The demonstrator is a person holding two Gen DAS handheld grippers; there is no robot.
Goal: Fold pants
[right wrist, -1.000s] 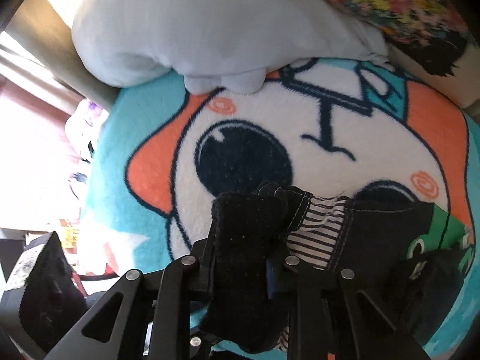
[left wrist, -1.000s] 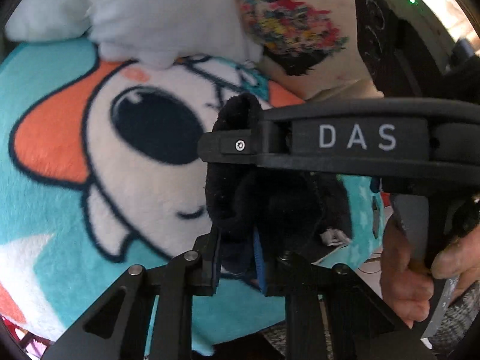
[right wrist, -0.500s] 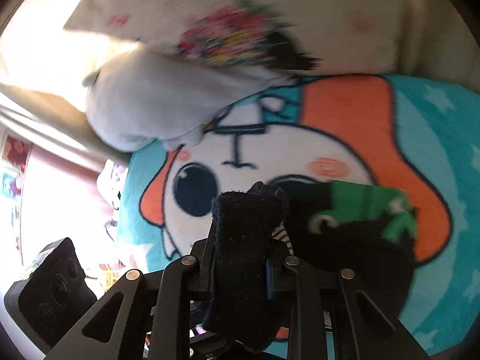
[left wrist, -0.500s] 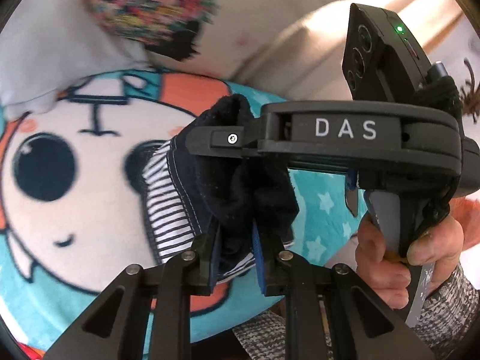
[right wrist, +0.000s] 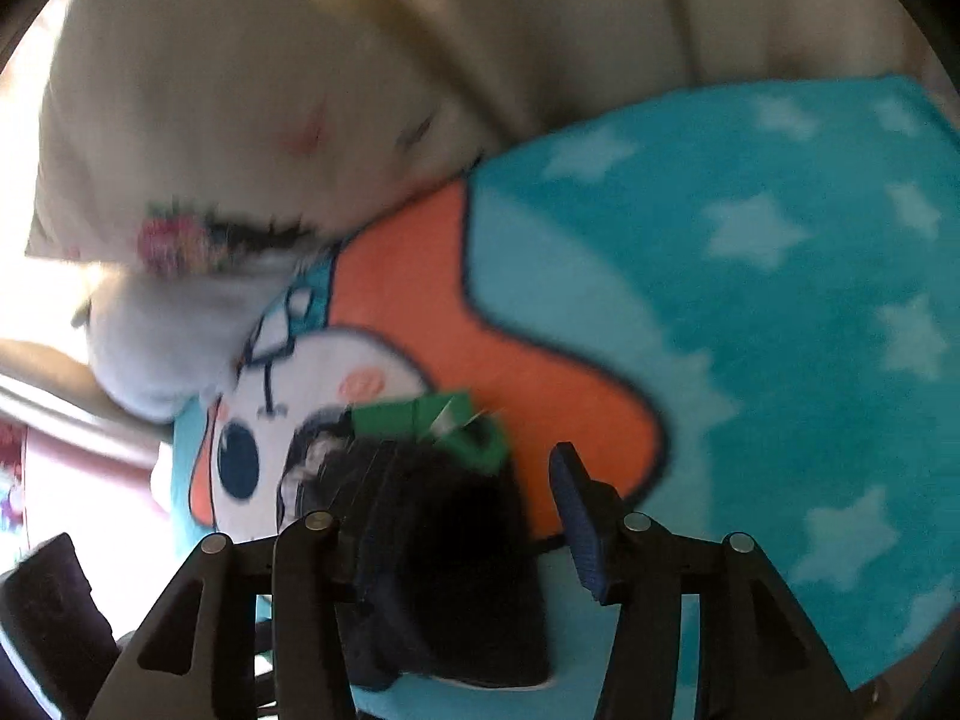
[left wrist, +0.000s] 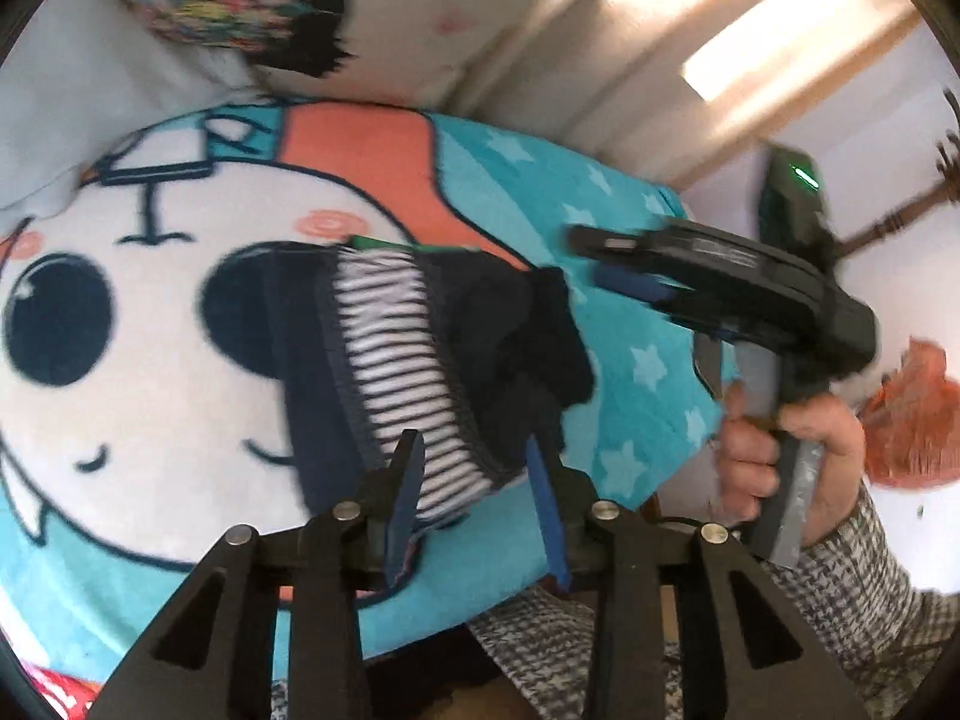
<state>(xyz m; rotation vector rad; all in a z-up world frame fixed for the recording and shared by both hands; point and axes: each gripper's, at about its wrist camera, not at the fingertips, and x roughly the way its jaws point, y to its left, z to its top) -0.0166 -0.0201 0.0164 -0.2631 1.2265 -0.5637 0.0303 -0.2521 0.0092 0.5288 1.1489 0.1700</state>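
Both grippers have let go since half a second ago: each was clamped on a dark bunch of the pants, and now each stands with its fingers spread.

Left gripper point(left wrist: 474, 498): fingers apart, blue pads showing, the striped inner waistband of the pants point(left wrist: 414, 360) lying between and just ahead of them, not pinched. The pants rest in a folded dark bundle on the cartoon-face blanket point(left wrist: 150, 360), over the face's right-hand eye, with a green patch at the far edge.

Right gripper point(right wrist: 474, 516): fingers wide apart. The pants point(right wrist: 456, 546) sit against the left finger and fill much of the gap (contact with the right finger is not seen). Green patch point(right wrist: 432, 420) visible at the bundle's far end.

In the left wrist view, the right gripper point(left wrist: 636, 273) is held up off the blanket to the right of the bundle, the person's right hand point(left wrist: 798, 450) wrapped around its handle. The view is motion-blurred.

White pillow point(right wrist: 210, 138) with a coloured print lies at the blanket's far edge. Orange object point(left wrist: 912, 414) off to the right; blurred, cannot identify.
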